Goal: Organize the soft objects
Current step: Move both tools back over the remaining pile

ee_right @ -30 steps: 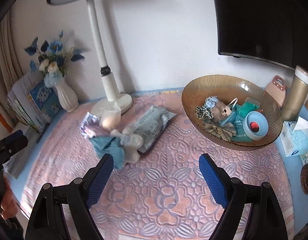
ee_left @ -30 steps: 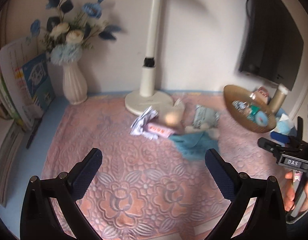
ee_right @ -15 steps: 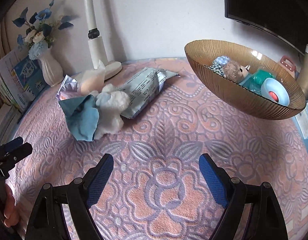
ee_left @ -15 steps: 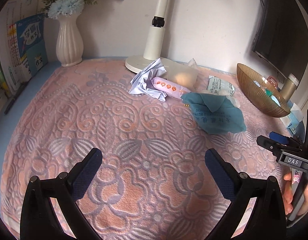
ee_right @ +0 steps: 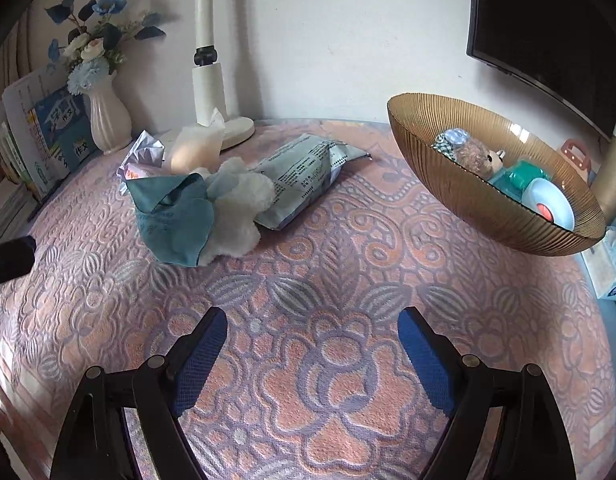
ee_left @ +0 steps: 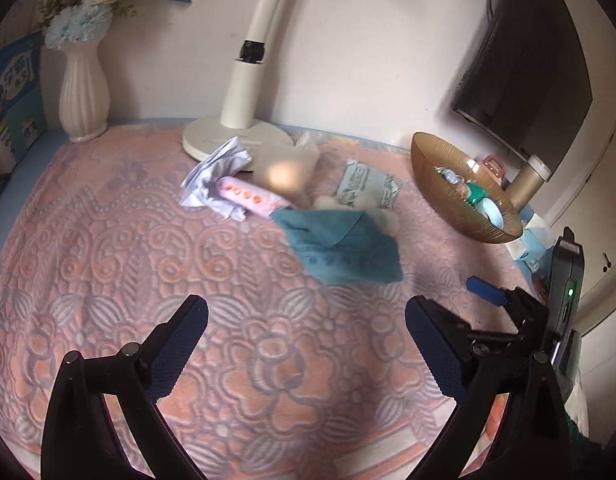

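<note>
Both grippers have descended toward the mat (ee_right: pixel 308 360) and are now approaching the pile. The left gripper (ee_left: pixel 306 344) and right gripper (ee_right: pixel 311 344) are standing open and empty. The teal cloth (ee_right: pixel 176 220) is lying at 11 o'clock, the bowl (ee_right: pixel 467 200) at 2 o'clock; sorting is not yet starting.

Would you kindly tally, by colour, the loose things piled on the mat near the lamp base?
Teal: 1, the cloth
White: 1, the fluffy toy
Grey-green: 1, the wipes pack
Pink: 1, the small packet
Lavender: 1, the crumpled wrapper
Translucent: 1, the bag
Total: 6
</note>
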